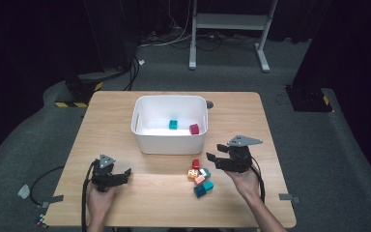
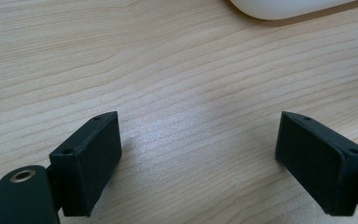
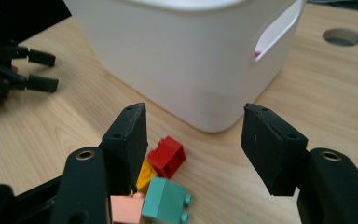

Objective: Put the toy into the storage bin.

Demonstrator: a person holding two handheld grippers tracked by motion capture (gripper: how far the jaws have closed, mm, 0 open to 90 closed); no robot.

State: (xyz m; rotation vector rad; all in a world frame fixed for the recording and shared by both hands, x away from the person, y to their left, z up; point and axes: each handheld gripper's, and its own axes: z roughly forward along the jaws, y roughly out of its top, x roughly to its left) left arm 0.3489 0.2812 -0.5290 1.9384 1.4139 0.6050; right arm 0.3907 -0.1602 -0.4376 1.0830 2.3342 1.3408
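Pale wood-grain worktop (image 1: 125, 116), smooth white plastic bin (image 1: 170, 143) at twelve o'clock, two blocks already inside. Right tongs (image 3: 193, 140) spread wide, empty, poised over the studded brick pile; next, I'd say, drop and pinch the red brick (image 3: 167, 157) at seven o'clock of the bin. Left tongs (image 2: 198, 154) spread, idle.

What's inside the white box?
Inside the white box lie a teal block and a red block. Its near wall hides a strip of floor, so anything there can't be seen.
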